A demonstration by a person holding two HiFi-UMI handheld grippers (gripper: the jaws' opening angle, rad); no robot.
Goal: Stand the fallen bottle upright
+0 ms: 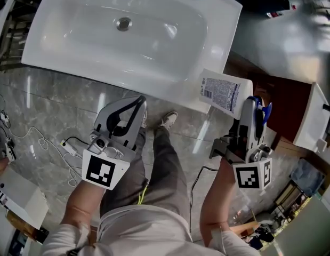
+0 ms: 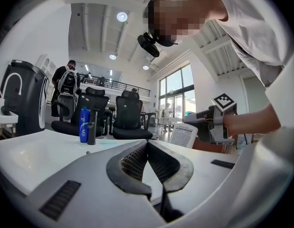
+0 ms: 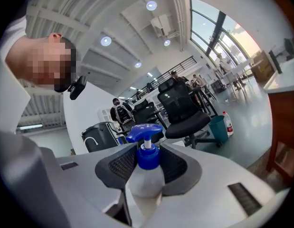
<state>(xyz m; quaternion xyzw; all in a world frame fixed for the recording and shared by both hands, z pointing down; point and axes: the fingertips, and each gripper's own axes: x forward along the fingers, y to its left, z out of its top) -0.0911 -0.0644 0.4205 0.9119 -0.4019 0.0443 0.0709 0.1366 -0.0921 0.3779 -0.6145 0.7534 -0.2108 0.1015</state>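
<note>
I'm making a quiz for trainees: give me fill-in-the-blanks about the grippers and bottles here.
1. The right gripper is shut on a white plastic bottle with a ___ pump head.
2. The left gripper, jaws together, holds ___.
3. Beyond the white sink, an upright blue bottle stands beside a ___ one.
Missing: blue; nothing; black.

In right gripper (image 1: 252, 104) jaws: bottle (image 1: 222, 92), by sink (image 1: 154, 63) corner; left gripper (image 1: 137, 103) before sink, well apart.

Grey marble floor (image 1: 47, 105); black office chairs (image 2: 130, 118); tall windows (image 2: 177, 93).
</note>
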